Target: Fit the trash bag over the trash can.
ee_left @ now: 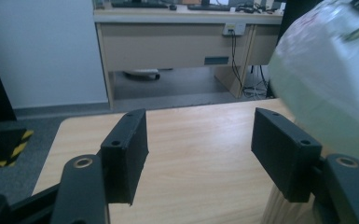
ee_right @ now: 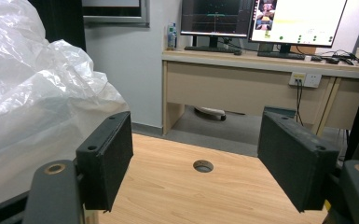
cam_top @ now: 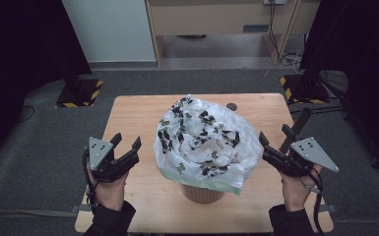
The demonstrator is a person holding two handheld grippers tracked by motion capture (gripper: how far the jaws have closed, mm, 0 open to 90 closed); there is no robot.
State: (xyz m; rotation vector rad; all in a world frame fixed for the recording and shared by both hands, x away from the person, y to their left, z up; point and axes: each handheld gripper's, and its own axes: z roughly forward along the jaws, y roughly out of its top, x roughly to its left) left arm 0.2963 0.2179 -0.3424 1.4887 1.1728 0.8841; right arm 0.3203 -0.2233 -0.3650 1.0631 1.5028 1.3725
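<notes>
Both grippers stand with jaws apart and nothing between them: the left gripper (cam_top: pixel 128 147) sits just beside the left flank of the plastic bag (cam_top: pixel 200 140), and the right gripper (cam_top: pixel 274 142) sits just beside its right flank, neither pressing on the film. White with dark leaf prints, the bag billows over a tan bin (cam_top: pixel 203 192) near the middle of the wooden table (cam_top: pixel 133 110), hiding all but the bin's lower wall.

Patterned plastic bag (cam_top: pixel 199 140) over wooden bin (cam_top: pixel 203 192), hand-held grippers alongside.
</notes>
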